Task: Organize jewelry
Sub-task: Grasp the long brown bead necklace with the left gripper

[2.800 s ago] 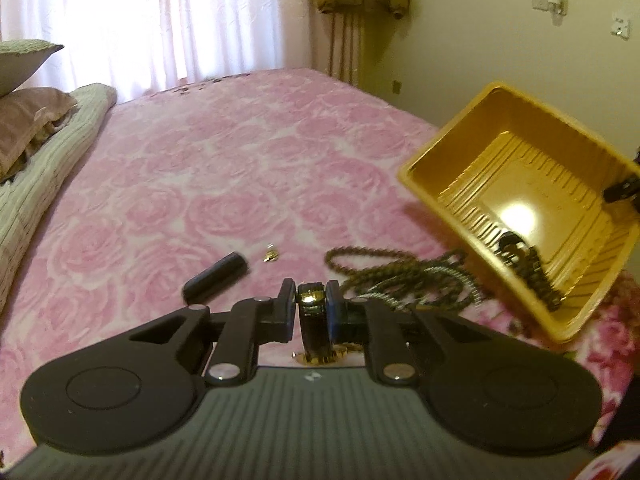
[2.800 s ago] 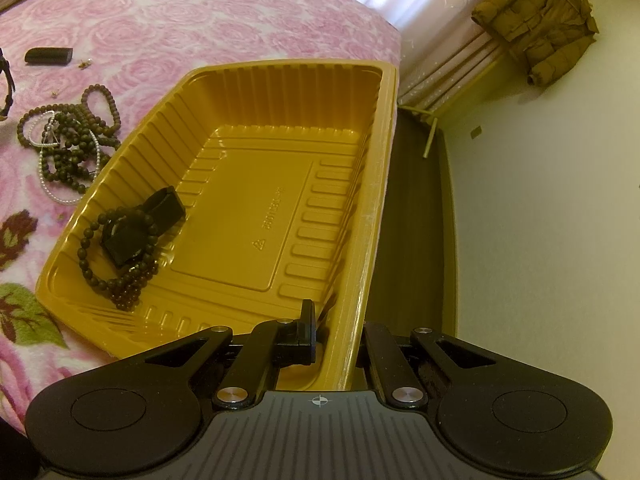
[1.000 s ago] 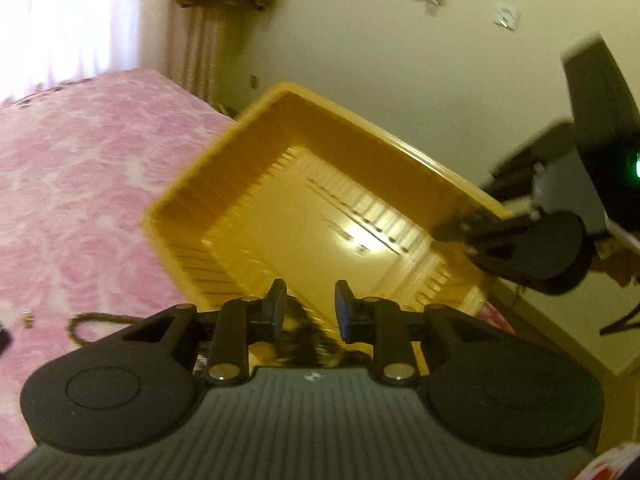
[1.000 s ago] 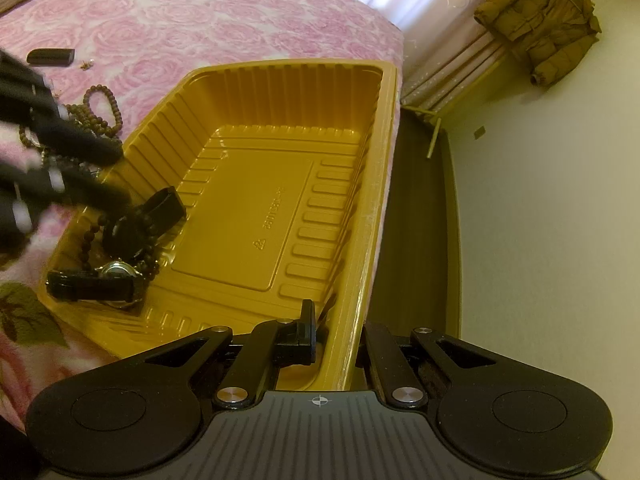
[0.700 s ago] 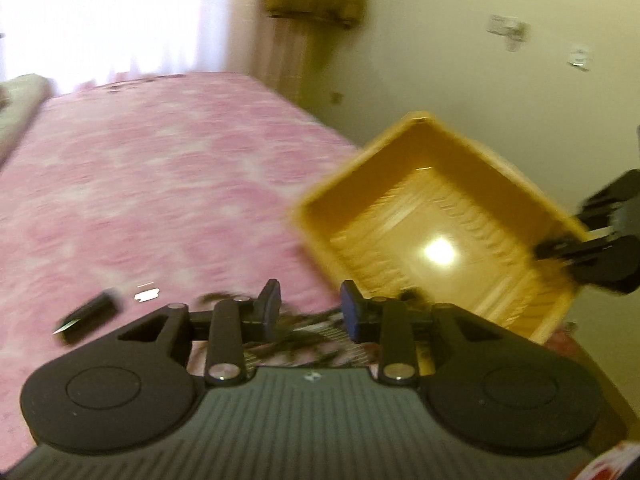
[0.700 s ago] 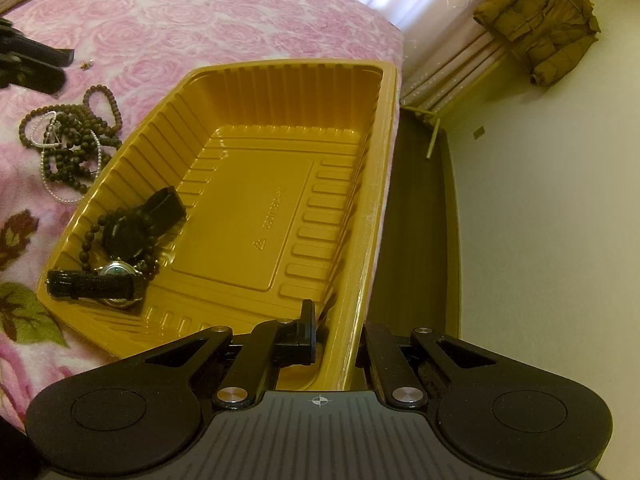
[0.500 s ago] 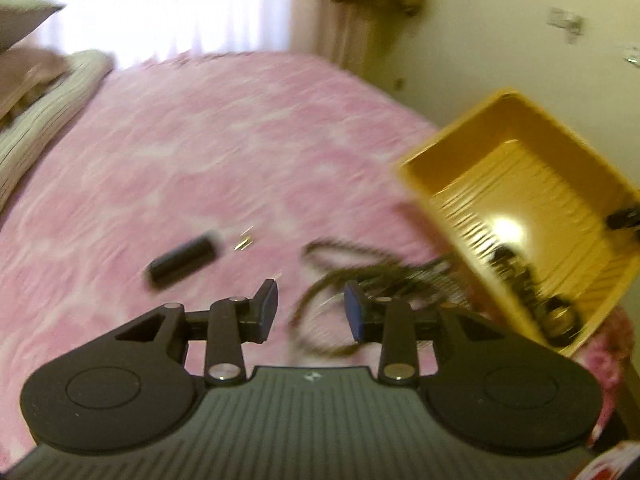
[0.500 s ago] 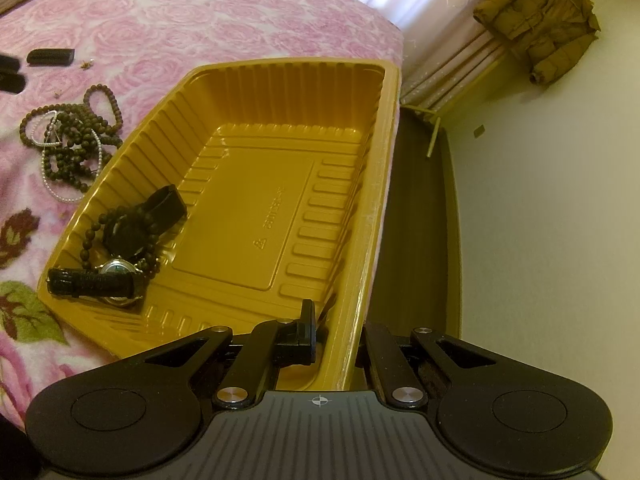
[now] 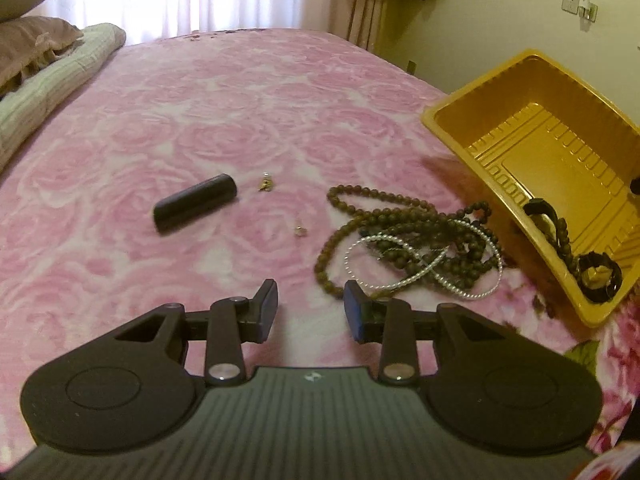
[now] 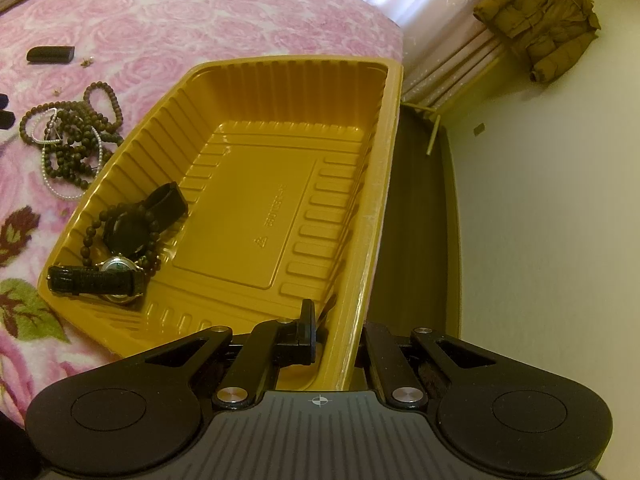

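A yellow plastic tray (image 9: 532,152) (image 10: 280,184) is tilted up at the bed's right edge. My right gripper (image 10: 338,334) is shut on its near rim. In the tray's low corner lie a black-strap watch (image 10: 96,280) (image 9: 600,276), a black watch and a dark bead bracelet (image 10: 128,228). My left gripper (image 9: 310,306) is open and empty just above the bedspread. Beyond it to the right lies a tangle of brown bead necklaces (image 9: 404,232) (image 10: 72,140) with a pearl strand (image 9: 424,264). A black cylinder (image 9: 196,208) (image 10: 50,54) and two small earrings (image 9: 265,183) (image 9: 300,231) lie further out.
The pink rose bedspread (image 9: 240,92) covers the bed. Pillows and a folded quilt (image 9: 48,76) lie at the far left. The bed's edge, the floor and a wall (image 10: 540,240) are right of the tray. A coat (image 10: 540,24) hangs by the curtains.
My left gripper carried the black-strap watch to the tray, opened and left it there. It then swung back left over the bed and now hovers near the bead tangle. The right gripper stayed put.
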The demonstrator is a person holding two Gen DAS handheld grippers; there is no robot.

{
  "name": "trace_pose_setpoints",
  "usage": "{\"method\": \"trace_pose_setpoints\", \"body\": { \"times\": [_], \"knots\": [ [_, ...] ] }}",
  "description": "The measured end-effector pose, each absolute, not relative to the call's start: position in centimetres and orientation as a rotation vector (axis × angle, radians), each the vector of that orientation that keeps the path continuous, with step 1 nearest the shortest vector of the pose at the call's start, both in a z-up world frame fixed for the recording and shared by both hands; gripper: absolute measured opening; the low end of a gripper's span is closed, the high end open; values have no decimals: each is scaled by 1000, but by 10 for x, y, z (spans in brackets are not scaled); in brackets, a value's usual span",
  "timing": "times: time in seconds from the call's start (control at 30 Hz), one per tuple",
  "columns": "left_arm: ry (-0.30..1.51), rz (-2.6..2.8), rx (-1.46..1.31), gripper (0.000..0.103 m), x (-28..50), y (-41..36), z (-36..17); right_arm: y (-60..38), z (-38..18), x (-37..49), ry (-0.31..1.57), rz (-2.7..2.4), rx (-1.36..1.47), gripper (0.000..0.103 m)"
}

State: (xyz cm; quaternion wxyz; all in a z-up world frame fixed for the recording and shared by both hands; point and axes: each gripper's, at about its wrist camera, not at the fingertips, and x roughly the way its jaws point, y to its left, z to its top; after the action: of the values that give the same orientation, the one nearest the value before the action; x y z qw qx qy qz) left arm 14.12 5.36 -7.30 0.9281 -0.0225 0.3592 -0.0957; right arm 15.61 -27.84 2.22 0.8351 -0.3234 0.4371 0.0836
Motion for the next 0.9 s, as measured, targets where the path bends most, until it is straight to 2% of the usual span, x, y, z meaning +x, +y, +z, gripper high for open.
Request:
{"method": "trace_pose_setpoints", "body": {
  "times": [0.1,0.2,0.37,0.43,0.47,0.67,0.9],
  "knots": [
    [732,-209,-76,31,149,51,-75,-279,21,157,927,176,-684,5],
    [754,-209,-88,21,158,50,-79,-279,21,157,927,176,-683,5],
    [775,-199,-26,19,168,42,-82,-279,21,157,928,176,-682,5],
    [778,-209,-1,7,167,41,-81,-280,20,157,928,176,-681,5],
    [779,-214,6,6,166,41,-80,-280,20,157,928,176,-680,5],
    [771,-216,46,6,157,53,-69,-280,20,157,928,176,-682,5],
    [688,-192,107,6,148,71,-30,-280,20,157,928,176,-685,5]
  ]
}}
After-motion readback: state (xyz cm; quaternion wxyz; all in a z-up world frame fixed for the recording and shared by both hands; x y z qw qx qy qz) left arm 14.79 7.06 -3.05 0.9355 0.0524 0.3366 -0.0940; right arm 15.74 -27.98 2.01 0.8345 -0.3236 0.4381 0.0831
